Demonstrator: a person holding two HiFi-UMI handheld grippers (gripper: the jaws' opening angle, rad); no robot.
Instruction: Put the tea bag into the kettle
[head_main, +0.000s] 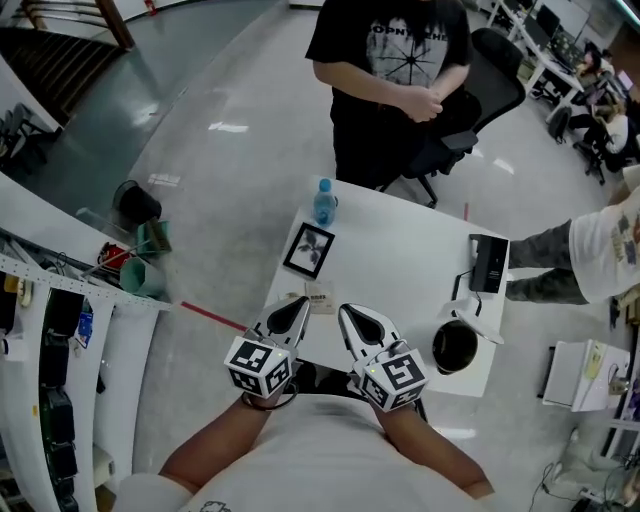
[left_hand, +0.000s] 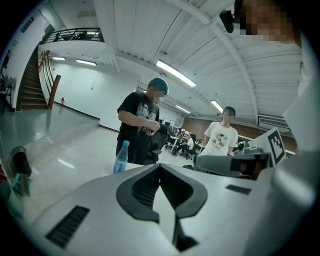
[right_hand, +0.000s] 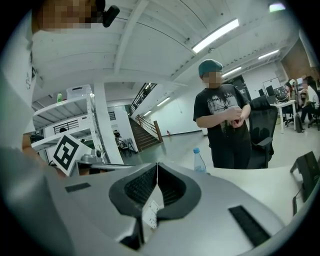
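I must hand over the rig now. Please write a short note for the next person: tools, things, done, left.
Left tool: shut, empty. Right tool: shut, empty. Both hang over the table's near edge.
Tea bag: on the table, by the tool tips, not held.
Kettle: at the table's near right corner.
Done: nothing. Left: pick up the tea bag, put it into the kettle.

Left gripper (left_hand: 160, 167) fills the foreground, jaws closed tip to tip with nothing between them. A bottle (left_hand: 121, 156) stands beyond; just behind the bottle a person in black (left_hand: 141, 125), another in white (left_hand: 221, 139) to its right.
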